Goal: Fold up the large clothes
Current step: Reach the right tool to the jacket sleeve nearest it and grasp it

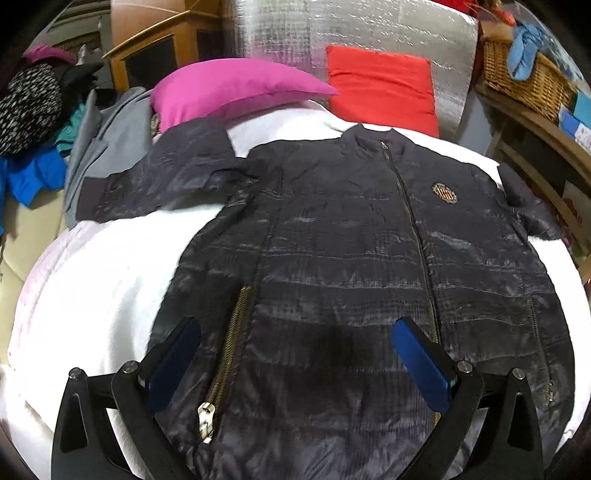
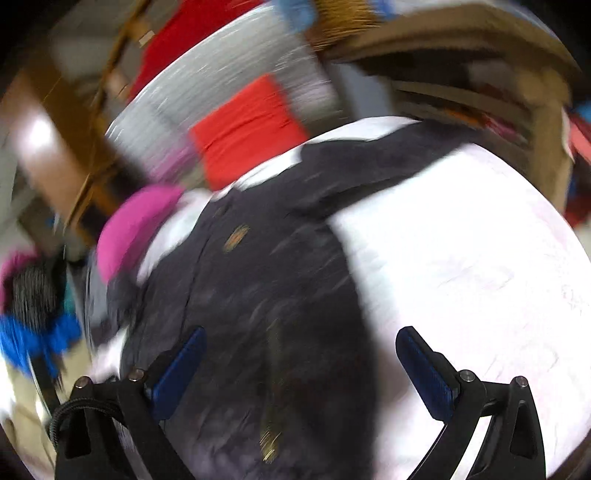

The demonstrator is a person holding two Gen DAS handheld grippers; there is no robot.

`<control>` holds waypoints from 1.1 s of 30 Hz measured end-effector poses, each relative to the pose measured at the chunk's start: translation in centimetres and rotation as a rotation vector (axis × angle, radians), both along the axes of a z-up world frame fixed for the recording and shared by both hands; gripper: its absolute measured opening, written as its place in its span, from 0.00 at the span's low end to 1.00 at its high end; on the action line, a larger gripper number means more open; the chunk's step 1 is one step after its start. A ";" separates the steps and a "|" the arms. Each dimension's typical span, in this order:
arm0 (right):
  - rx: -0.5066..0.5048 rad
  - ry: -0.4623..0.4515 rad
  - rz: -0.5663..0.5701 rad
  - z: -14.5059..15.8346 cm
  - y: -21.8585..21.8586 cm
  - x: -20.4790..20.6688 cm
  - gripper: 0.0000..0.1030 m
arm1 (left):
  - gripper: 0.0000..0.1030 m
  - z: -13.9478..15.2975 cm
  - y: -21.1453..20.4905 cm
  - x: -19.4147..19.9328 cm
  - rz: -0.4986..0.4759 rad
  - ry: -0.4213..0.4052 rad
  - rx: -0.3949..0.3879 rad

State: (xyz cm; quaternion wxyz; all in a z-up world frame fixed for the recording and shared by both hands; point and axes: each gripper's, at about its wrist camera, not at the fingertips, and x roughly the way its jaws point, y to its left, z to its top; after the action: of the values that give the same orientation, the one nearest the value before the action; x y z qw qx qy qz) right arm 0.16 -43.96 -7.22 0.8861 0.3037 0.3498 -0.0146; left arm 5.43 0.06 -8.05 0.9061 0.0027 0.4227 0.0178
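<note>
A dark quilted jacket (image 1: 351, 236) lies flat, front up and zipped, on a white bed cover (image 1: 103, 266). Its one sleeve (image 1: 147, 181) stretches out to the left; the other sleeve (image 1: 528, 206) hangs toward the right edge. My left gripper (image 1: 295, 328) is open and empty above the jacket's hem, its blue pads (image 1: 421, 362) apart. In the blurred right wrist view the jacket (image 2: 258, 295) fills the left half and the white cover (image 2: 461, 266) the right. My right gripper (image 2: 299, 339) is open and empty above the jacket's right side.
A pink pillow (image 1: 229, 88) and a red cushion (image 1: 380, 88) lie at the head of the bed against a silver panel (image 1: 332, 33). A grey garment (image 1: 99, 140) and piled clothes (image 1: 29, 122) sit at the left. A wicker basket (image 1: 524, 74) stands on wooden shelves at the right.
</note>
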 end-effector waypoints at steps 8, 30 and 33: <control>0.198 0.092 -0.257 -4.0 -12.9 11.1 0.95 | 1.00 -1.6 -2.0 2.6 -0.065 0.006 0.027; -0.028 -0.105 -0.128 5.7 -8.7 24.5 0.11 | 1.00 -4.3 2.1 4.1 -0.016 0.032 -0.077; -0.103 -0.181 0.033 8.8 -1.1 24.1 0.11 | 1.00 -3.5 2.7 3.6 -0.003 0.016 -0.082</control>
State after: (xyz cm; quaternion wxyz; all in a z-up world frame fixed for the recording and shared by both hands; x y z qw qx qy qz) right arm 24.31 -45.05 1.55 0.9286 0.2521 0.2721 0.0093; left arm 8.99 2.75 -11.58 0.9020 -0.0336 0.4304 -0.0009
